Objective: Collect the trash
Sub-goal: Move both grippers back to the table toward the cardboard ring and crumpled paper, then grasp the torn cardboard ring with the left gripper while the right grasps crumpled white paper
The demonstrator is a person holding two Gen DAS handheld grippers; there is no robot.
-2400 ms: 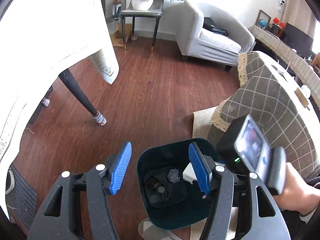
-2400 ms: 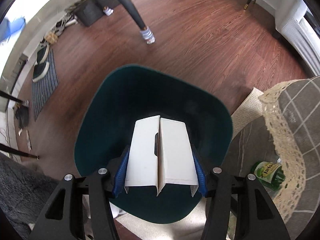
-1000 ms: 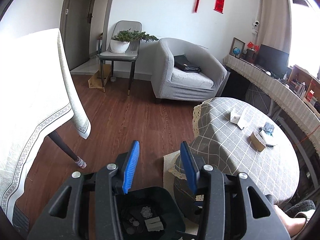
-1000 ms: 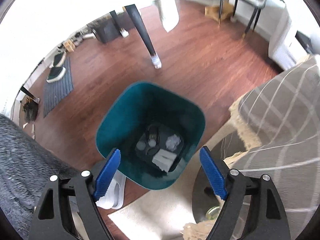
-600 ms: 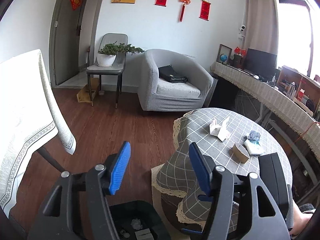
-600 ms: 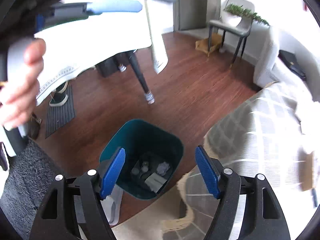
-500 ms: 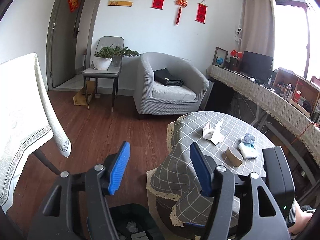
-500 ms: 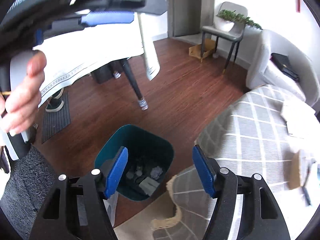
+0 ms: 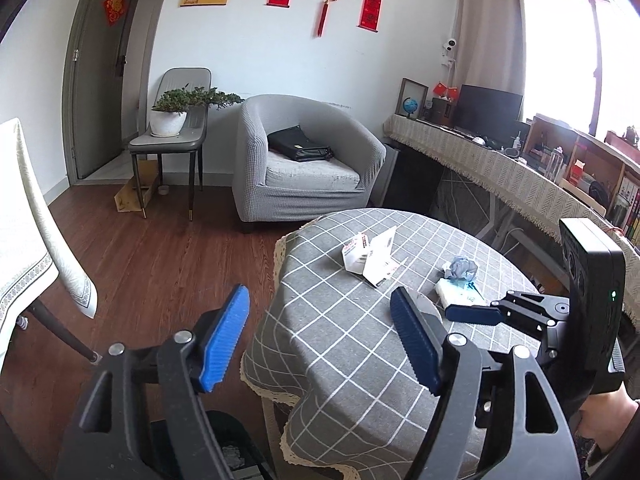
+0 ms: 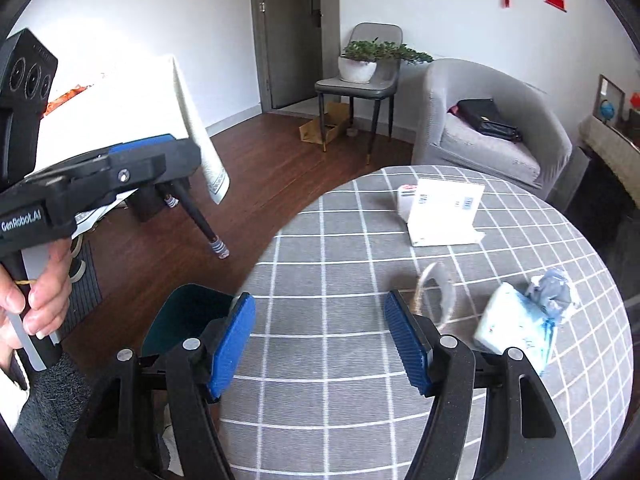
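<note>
A round table with a grey checked cloth (image 9: pixel 352 320) (image 10: pixel 340 280) holds trash: an opened white carton (image 9: pixel 370 258) (image 10: pixel 440 210), a tissue pack (image 9: pixel 458 294) (image 10: pixel 514 322) with a crumpled blue-grey wad (image 9: pixel 460 268) (image 10: pixel 550 286) beside it, and a small brown object (image 10: pixel 434 292) partly hidden by my right fingertip. My left gripper (image 9: pixel 320 342) is open and empty above the table's near edge. My right gripper (image 10: pixel 320 344) is open and empty over the table. The teal bin (image 10: pixel 182 316) (image 9: pixel 224 444) stands on the floor beside the table.
A grey armchair (image 9: pixel 304 168) with a black bag, a chair with a potted plant (image 9: pixel 176 120), a white-clothed table (image 9: pixel 24 248) at left, a long sideboard (image 9: pixel 500 172) at right, and wood floor (image 9: pixel 152 264) between them.
The right gripper let the white carton drop into the bin and opened. Both grippers then rose from the bin and swung up over the round table.
</note>
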